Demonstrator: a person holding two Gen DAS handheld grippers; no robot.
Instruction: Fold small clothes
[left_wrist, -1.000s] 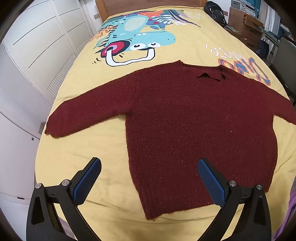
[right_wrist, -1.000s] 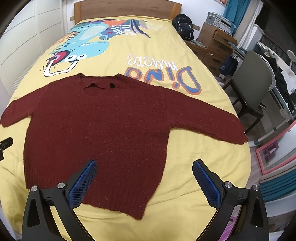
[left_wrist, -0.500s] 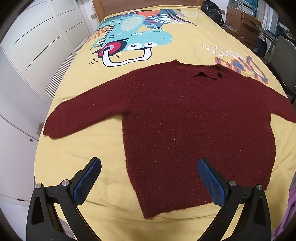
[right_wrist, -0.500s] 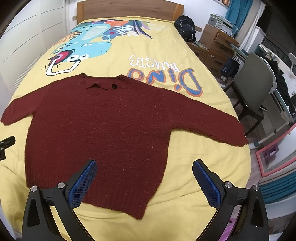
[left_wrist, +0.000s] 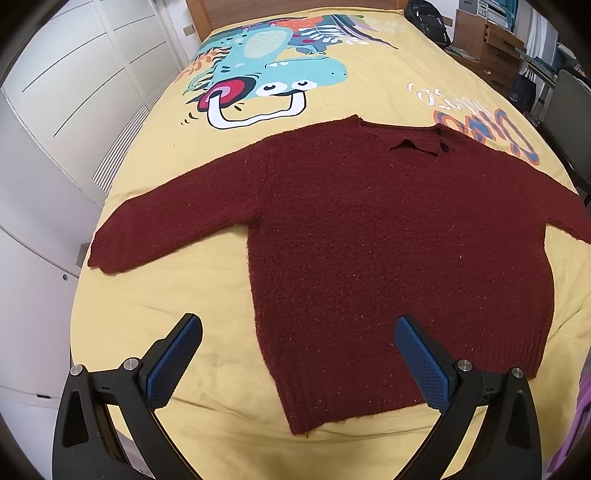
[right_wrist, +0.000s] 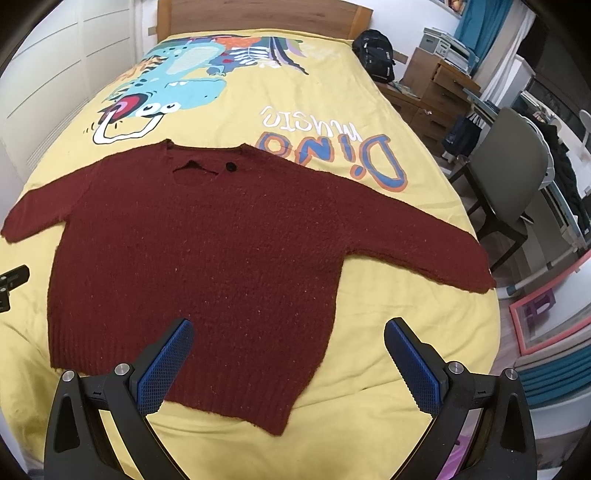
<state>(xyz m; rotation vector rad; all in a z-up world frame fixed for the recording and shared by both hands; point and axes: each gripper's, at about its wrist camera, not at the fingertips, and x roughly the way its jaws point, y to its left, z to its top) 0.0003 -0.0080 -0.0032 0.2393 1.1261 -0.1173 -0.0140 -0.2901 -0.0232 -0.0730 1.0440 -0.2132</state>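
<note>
Lay flat and unfolded on the bed (left_wrist: 155, 295): sweater (left_wrist: 388, 240), sleeves spread wide. Hovered near its hem, both released and gaping, holding nothing: left gripper (left_wrist: 297, 332), right gripper (right_wrist: 288, 328).

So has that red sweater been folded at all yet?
No, the sweater lies flat on the yellow bedspread with both sleeves stretched out to the sides and no part doubled over.

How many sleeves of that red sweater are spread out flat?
2. On the sweater, one sleeve stretches toward the wardrobe side, the other sleeve toward the chair side.
</note>
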